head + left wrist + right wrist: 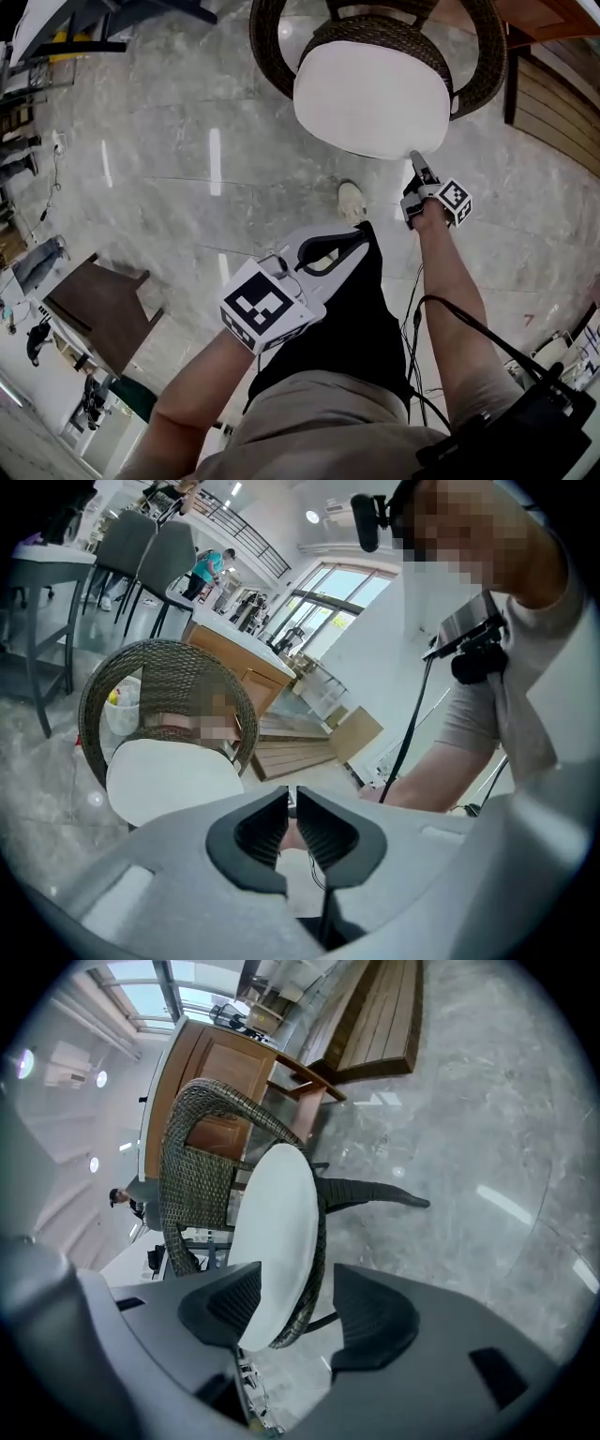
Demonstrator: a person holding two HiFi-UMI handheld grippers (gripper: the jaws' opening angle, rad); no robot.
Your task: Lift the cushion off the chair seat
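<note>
A white round cushion lies on the seat of a dark wicker chair at the top of the head view. My right gripper reaches to the cushion's near right edge. In the right gripper view its jaws stand wide open, with the cushion's rim and the woven seat edge showing between them; the pads do not press on it. My left gripper hangs low by the person's legs, away from the chair, with its jaws together. From there the cushion and the chair back show ahead on the left.
The floor is grey marble. A brown table stands at the left and wooden slatted steps at the right. The person's shoe is just before the chair. A wooden counter stands behind the chair.
</note>
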